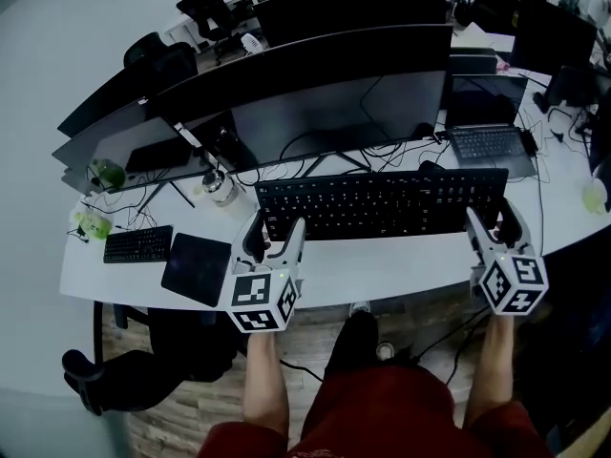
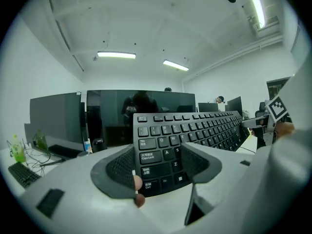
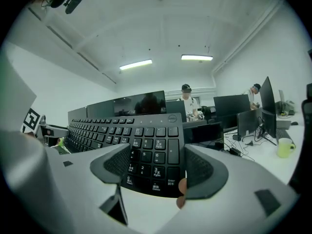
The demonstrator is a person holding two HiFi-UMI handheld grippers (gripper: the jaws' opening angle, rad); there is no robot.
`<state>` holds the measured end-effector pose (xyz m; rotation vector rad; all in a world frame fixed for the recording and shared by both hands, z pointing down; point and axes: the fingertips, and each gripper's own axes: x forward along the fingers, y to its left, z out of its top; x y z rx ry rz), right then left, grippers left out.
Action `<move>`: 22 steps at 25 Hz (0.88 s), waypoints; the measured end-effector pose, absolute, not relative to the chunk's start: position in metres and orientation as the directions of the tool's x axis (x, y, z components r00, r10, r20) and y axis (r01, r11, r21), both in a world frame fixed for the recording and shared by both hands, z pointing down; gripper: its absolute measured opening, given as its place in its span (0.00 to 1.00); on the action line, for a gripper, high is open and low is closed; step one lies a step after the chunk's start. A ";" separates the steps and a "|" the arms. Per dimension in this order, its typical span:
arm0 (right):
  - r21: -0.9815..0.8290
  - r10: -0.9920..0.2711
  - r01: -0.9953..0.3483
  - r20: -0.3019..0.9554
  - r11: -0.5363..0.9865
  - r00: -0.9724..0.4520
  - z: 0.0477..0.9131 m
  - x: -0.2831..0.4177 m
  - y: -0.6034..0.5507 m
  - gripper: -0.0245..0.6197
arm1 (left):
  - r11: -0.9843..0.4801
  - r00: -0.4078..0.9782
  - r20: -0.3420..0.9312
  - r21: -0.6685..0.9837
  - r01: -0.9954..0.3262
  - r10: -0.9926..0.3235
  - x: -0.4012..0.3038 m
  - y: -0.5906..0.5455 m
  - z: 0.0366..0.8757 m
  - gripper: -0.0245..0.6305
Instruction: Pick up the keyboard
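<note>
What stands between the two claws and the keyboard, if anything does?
Nothing visible does. The left claw is closed on the left end of the keyboard, and the right claw is closed on its number-pad end. In both gripper views only the keyboard lies between the jaws.

I note: keyboard (image 1: 382, 203) matt black plastic, desk (image 1: 382, 267) smooth white, monitor screens (image 1: 334, 113) glossy dark, floor (image 1: 181, 416) wood planks.

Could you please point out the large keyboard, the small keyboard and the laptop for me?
large keyboard (image 1: 382, 203), head view, middle of its key field.
small keyboard (image 1: 138, 244), head view, centre of its keys.
laptop (image 1: 489, 143), head view, on its own key deck below the screen.
</note>
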<state>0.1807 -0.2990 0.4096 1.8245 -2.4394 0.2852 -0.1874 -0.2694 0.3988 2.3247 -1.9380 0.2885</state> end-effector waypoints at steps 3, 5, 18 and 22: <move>-0.089 -0.951 -0.956 0.115 0.279 -0.288 0.386 0.182 -0.296 0.57 | -0.179 0.168 0.149 -0.059 -0.982 -0.974 -0.186 -0.265 0.375 0.50; -0.081 -0.955 -0.956 0.078 0.281 -0.287 0.372 0.182 -0.293 0.57 | -0.176 0.168 0.112 -0.067 -0.982 -0.979 -0.186 -0.262 0.360 0.50; -0.030 -0.937 -0.954 -0.196 0.299 -0.288 0.286 0.194 -0.261 0.57 | -0.145 0.167 -0.175 -0.131 -0.981 -0.970 -0.173 -0.226 0.275 0.50; -0.024 -0.919 -0.951 -0.269 0.307 -0.290 0.269 0.198 -0.251 0.57 | -0.131 0.169 -0.254 -0.161 -0.978 -0.952 -0.167 -0.213 0.255 0.50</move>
